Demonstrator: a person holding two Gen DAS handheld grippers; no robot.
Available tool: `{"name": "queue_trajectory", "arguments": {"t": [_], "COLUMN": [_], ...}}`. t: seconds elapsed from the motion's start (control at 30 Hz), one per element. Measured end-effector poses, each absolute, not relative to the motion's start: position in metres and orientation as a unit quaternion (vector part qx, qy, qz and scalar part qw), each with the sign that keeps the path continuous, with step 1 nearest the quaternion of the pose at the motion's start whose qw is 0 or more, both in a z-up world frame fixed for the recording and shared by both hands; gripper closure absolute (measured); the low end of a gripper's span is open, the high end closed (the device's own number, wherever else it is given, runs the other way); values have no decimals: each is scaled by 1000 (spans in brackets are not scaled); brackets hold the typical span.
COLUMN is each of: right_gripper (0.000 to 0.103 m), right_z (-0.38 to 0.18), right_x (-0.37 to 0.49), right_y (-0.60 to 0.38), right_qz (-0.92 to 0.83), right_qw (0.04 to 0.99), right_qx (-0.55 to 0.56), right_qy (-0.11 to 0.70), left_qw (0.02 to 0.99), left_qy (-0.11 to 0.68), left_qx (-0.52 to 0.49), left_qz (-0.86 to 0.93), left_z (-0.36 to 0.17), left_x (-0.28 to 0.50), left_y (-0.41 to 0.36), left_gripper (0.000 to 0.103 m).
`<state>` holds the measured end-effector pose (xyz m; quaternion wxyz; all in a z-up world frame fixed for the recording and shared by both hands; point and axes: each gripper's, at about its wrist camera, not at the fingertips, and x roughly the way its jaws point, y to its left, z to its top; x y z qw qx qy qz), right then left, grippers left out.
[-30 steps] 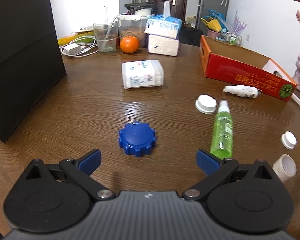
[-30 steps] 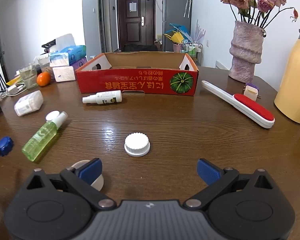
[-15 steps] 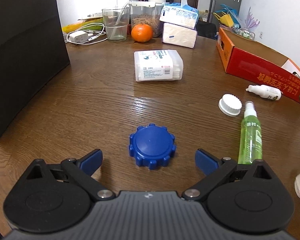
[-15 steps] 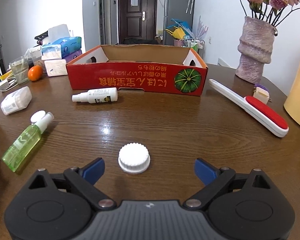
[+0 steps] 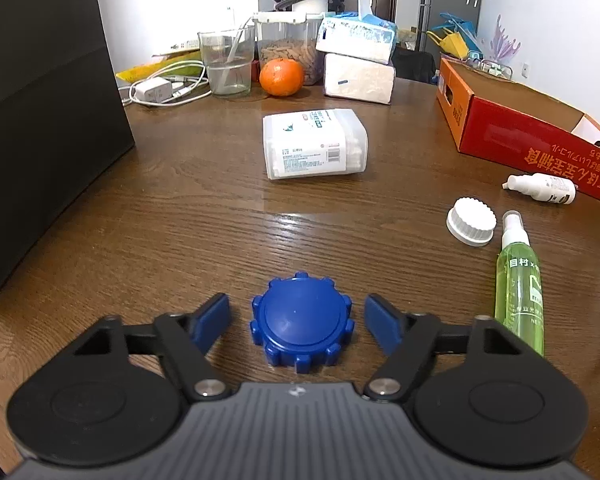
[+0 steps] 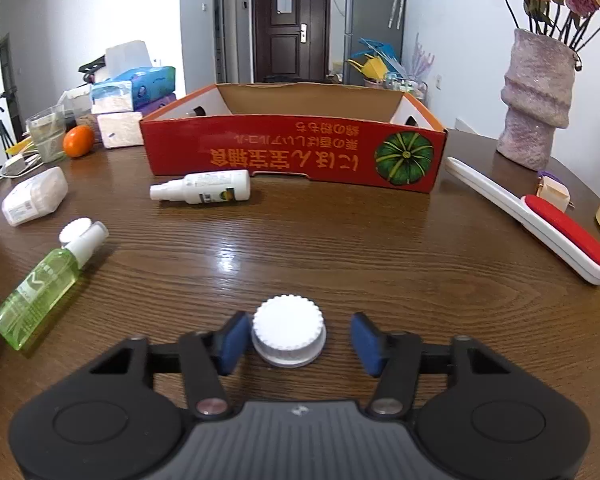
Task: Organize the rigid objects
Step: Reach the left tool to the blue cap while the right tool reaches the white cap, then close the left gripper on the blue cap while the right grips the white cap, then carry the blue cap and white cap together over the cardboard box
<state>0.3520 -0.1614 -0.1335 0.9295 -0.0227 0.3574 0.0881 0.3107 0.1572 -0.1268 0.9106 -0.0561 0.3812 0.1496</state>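
Both tools closing around lids on the brown wooden worktop (image 5: 204, 216)
Left tool (image 5: 298, 318) straddles the blue notched plastic lid (image 5: 302, 318), right tool (image 6: 296, 338) the white ribbed cap (image 6: 289, 336); neither pinches yet, so keep each centred and level.

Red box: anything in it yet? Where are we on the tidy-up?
Done: nothing visibly; what shows of the red box interior looks empty. In hand: left gripper closing around the blue cap, right gripper closing around a white cap, neither clamped. Left: green spray bottle, white spray bottle, second white cap.
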Motion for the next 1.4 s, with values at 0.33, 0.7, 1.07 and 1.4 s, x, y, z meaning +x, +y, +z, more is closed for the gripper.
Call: {"name": "queue_trajectory", "arguments": {"t": [0.33, 0.7, 1.07, 1.4], "right_gripper": [64, 64, 64, 64], "right_z": [-134, -130, -117, -98], "right_x": [348, 344, 328, 313], "right_y": [-161, -160, -158, -160], "right_qz": [90, 89, 101, 116], "right_qw": [933, 938, 946, 952], "right_qx": [-20, -20, -13, 1], "right_qy": [347, 336, 309, 285], "left_qw": [918, 920, 934, 949], "left_qy": [367, 364, 331, 304], "left_qx": [-49, -47, -46, -21], "left_qz": [142, 139, 123, 81], "left_z": [-127, -127, -111, -79], "left_x": [308, 309, 297, 288], "left_y": [154, 152, 127, 83], "left_gripper": [50, 50, 50, 50]}}
